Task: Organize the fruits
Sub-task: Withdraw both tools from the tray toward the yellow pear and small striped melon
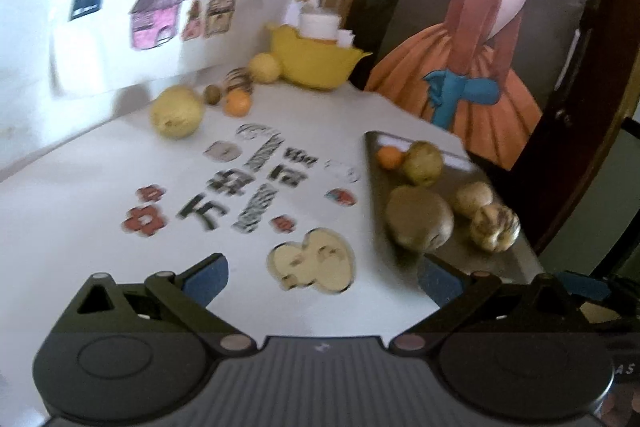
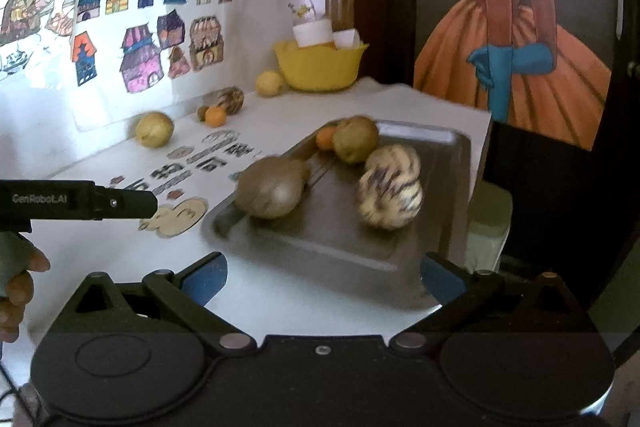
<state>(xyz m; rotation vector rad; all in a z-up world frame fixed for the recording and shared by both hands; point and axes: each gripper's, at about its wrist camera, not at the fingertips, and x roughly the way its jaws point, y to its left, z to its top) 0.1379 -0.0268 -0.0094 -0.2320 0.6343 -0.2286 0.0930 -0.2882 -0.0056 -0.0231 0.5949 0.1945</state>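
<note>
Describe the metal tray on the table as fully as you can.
The metal tray is a shallow, dull grey rectangle with rounded corners and a raised rim, lying flat near the table's right edge. Inside are a small orange, a greenish pear, a large brown fruit and two pale striped fruits. No hand-held gripper touches it.

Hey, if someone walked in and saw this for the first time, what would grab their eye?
Probably the metal tray at the table's right edge, holding five fruits, among them two pale striped ones side by side. Next, the yellow bowl at the far back, with more fruit loose on the white table in front of the wall. Behind the tray stands a big painting of an orange dress.
</note>
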